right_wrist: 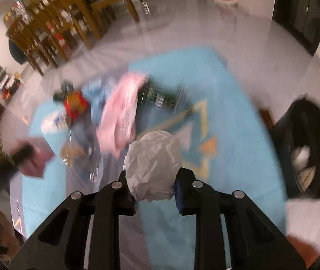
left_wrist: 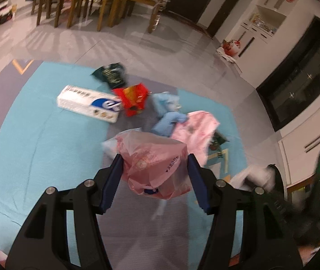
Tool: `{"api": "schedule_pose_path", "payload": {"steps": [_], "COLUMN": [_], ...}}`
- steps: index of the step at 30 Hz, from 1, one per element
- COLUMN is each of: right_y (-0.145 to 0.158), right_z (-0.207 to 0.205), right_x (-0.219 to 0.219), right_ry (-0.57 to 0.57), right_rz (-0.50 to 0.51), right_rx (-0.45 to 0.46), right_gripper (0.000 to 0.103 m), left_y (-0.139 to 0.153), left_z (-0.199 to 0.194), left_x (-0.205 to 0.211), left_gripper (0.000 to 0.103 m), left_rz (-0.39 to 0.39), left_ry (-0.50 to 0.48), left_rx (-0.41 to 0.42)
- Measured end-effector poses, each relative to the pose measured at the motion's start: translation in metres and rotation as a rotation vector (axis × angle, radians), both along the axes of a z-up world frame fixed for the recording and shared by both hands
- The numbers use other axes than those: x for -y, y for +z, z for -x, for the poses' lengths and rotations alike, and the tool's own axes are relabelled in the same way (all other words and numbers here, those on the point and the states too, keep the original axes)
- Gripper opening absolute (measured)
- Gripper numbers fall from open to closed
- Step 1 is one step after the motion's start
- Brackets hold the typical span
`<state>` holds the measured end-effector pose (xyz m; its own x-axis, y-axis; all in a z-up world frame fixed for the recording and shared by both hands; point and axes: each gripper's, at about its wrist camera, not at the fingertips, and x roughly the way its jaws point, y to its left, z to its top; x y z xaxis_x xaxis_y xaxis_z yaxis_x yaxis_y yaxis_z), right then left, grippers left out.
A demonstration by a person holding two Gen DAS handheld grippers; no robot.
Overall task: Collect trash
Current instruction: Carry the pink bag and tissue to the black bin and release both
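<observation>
Trash is scattered all over the blue mat [left_wrist: 47, 146]: a white carton [left_wrist: 88, 103], a red box [left_wrist: 135, 100], a dark green wrapper [left_wrist: 112, 75], some blue plastic [left_wrist: 168, 114] and a big pink bag [left_wrist: 198, 128], all lying close together in one heap. Both grippers already have something. The left gripper [left_wrist: 155, 164] has its jaws spread about halfway with a crumpled pink plastic bag [left_wrist: 153, 164] bunched between them, hanging off the floor. Looks pinched, but the film is so floppy I can't say how firm that grip is. The right gripper [right_wrist: 153, 175] has its jaws squeezed in on a white paper ball [right_wrist: 153, 164], pads pressing both sides of it.

The black bin [right_wrist: 308, 148] sits off to the right of the mat, well apart from the pile, with some stuff already in it.

What could go wrong, my guess: that pink bag is slippery and only partly between the pads, so a quick swing toward the bin could let it slide out. The paper ball sticks out past the fingertips, so if it squashes further it may pop free. Both views are blurry too, which suggests fast moves, and that's how you miss the bin opening or drag loose plastic off the heap.
</observation>
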<state>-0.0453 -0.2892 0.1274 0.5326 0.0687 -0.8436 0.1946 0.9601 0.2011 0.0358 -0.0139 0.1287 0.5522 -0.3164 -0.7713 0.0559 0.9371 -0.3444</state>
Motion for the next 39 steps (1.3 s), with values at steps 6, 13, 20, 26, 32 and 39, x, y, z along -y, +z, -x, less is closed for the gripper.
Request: {"api": "schedule_pose_path", "payload": {"steps": [6,13,20,26,32,39], "right_y": [0.066,0.068,0.053,0.032,0.011,0.005], "right_z": [-0.004,0.021,0.049,0.078,0.089,0.092], "right_x": [0.061,0.129,0.202,0.261,0.288,0.295], "right_ry": [-0.014,-0.121,-0.3,-0.474,-0.559,-0.589], "right_rz": [0.037,0.037,-0.023,-0.065,-0.09,-0.068], "right_rx": [0.149,0.177,0.152,0.085,0.018,-0.009], "right_gripper": [0.026,0.026,0.027,0.027,0.031,0.074], "left_y": [0.015,0.025,0.011,-0.013,-0.035,-0.041], "left_z": [0.002,0.007,0.023,0.038,0.048,0.051], "left_x": [0.073,0.183,0.277,0.343,0.383,0.393], "left_gripper": [0.059,0.059,0.059,0.059,0.061,0.088], "left_rz": [-0.02,-0.038,-0.029,-0.044,-0.044,-0.024], "left_ry": [-0.096,-0.252,-0.416,-0.543,-0.621,-0.657], "left_rx": [0.037,0.078,0.055,0.018,-0.029,-0.031]}}
